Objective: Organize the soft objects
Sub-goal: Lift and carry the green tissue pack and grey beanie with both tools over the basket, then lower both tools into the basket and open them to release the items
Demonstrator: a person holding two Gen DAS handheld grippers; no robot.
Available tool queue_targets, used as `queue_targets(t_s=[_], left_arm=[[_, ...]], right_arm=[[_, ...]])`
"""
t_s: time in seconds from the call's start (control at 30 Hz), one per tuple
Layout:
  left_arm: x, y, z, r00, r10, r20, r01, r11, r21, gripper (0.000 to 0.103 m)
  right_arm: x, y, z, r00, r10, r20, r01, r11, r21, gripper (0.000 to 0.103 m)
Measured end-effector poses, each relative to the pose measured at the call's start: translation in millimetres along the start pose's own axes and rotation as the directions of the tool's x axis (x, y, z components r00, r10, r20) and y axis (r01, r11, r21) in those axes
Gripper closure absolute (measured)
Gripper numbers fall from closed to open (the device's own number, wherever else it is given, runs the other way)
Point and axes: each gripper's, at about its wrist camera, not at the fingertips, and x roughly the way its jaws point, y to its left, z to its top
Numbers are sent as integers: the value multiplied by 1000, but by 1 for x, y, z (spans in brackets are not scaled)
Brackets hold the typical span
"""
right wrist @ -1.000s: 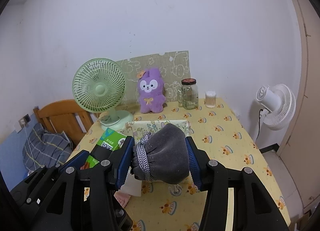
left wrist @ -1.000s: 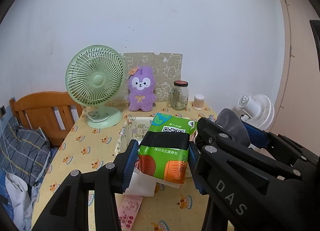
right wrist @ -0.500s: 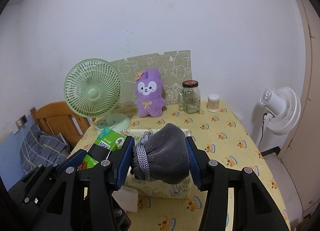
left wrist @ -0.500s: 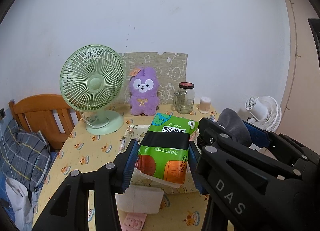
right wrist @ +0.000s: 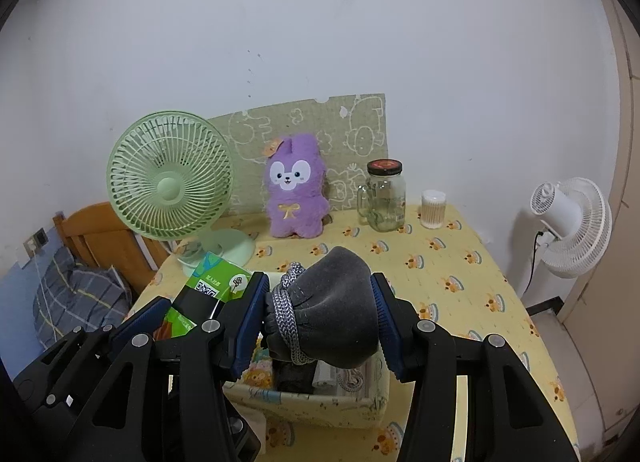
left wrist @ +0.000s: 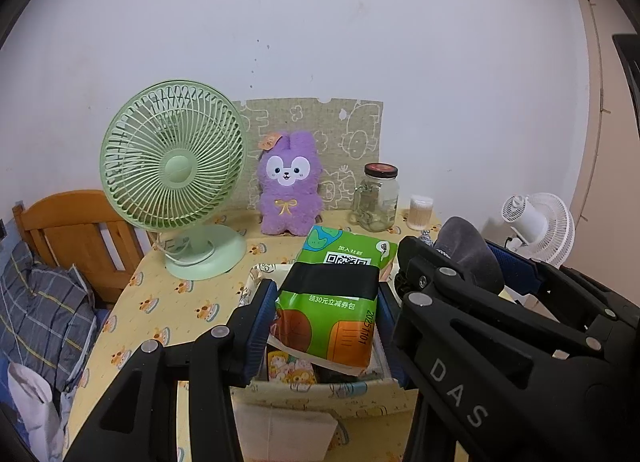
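Note:
My left gripper point(left wrist: 326, 318) is shut on a green tissue pack point(left wrist: 336, 302) and holds it over an open fabric storage box point(left wrist: 320, 390). My right gripper point(right wrist: 318, 318) is shut on a grey drawstring pouch point(right wrist: 332, 314) and holds it over the same fabric box point(right wrist: 312, 402), beside the tissue pack point(right wrist: 204, 286). The pouch also shows in the left wrist view point(left wrist: 468, 250). A purple plush bunny point(left wrist: 290, 182) sits upright at the back of the table. Small items lie inside the box, mostly hidden.
A green desk fan point(left wrist: 176, 174) stands at the back left. A glass jar point(left wrist: 378, 198) and a cotton swab tub point(left wrist: 420, 212) stand at the back right. A wooden chair point(left wrist: 72, 234) with plaid cloth is left of the table. A white fan point(right wrist: 568, 222) stands at the right.
Both grippers have moved forward with their loads; the fabric box now lies right beneath them. The pink item and white packet on the table have slid below the view.

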Motion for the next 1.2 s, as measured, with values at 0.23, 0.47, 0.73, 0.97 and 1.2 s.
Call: queue_targets(t_s=[0.23,0.47,0.73,0.97,1.2], left_arm=[[23,3,-2,1000,3,-19,-4,1000,-10,52],[48,7,-6,999,2,-51,-3,1000,-21,52],[74,15,-15,995,-1,-104,-3,999,-39,50],[89,20,-21,989,13,-146,-20,999,-43,37],[95,27,-27,983,55,-174,-59,998,-20,21]], right_arm=[[25,-2,0,1000,-6,-17,6,1000,-16,48],[51,-3,-3,999,-9,-47,9,1000,-18,48],[78,-2,-11,996,-8,-87,5,999,-37,48],[94,0,-18,993,0,-116,-5,999,-38,48],[107,7,-24,990,25,-137,-33,998,-56,49]])
